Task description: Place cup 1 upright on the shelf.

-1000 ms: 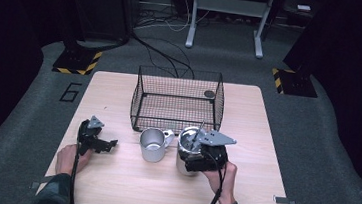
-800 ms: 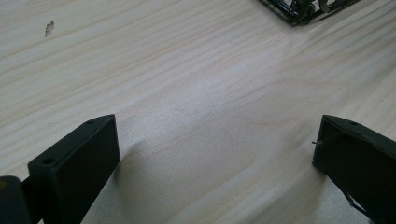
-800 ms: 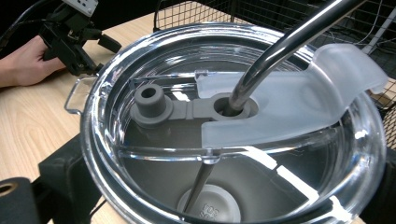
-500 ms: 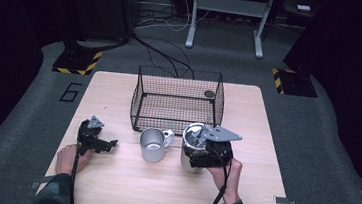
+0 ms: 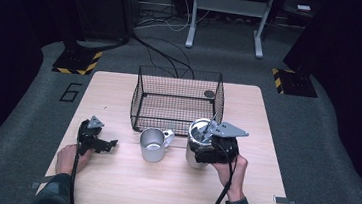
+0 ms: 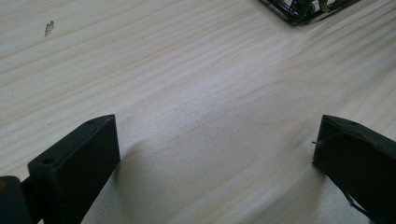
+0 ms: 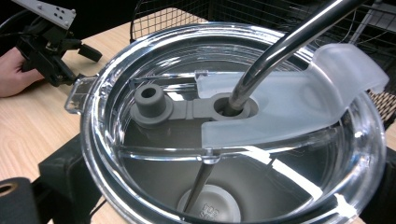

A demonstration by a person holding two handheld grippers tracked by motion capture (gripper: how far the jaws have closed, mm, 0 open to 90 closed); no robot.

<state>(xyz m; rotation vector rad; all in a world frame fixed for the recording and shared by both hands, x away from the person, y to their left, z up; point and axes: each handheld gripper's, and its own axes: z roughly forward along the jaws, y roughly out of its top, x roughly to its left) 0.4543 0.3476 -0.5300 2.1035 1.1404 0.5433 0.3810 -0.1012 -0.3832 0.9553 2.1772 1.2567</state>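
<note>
A steel tumbler with a clear lid and a metal straw stands right of the table's middle, just in front of the wire basket. My right gripper is shut on the tumbler, one black jaw on each side of it, as the right gripper view shows from above the lid. A steel mug stands to the tumbler's left. My left gripper rests low over bare wood at the left, open with nothing between its jaws.
The black wire basket holds a small dark round object in its far right corner. The wooden table has bare wood on both sides. A person's hand holds the left gripper.
The right gripper and the tumbler have shifted slightly right and toward the basket. The left gripper and the mug have stayed put.
</note>
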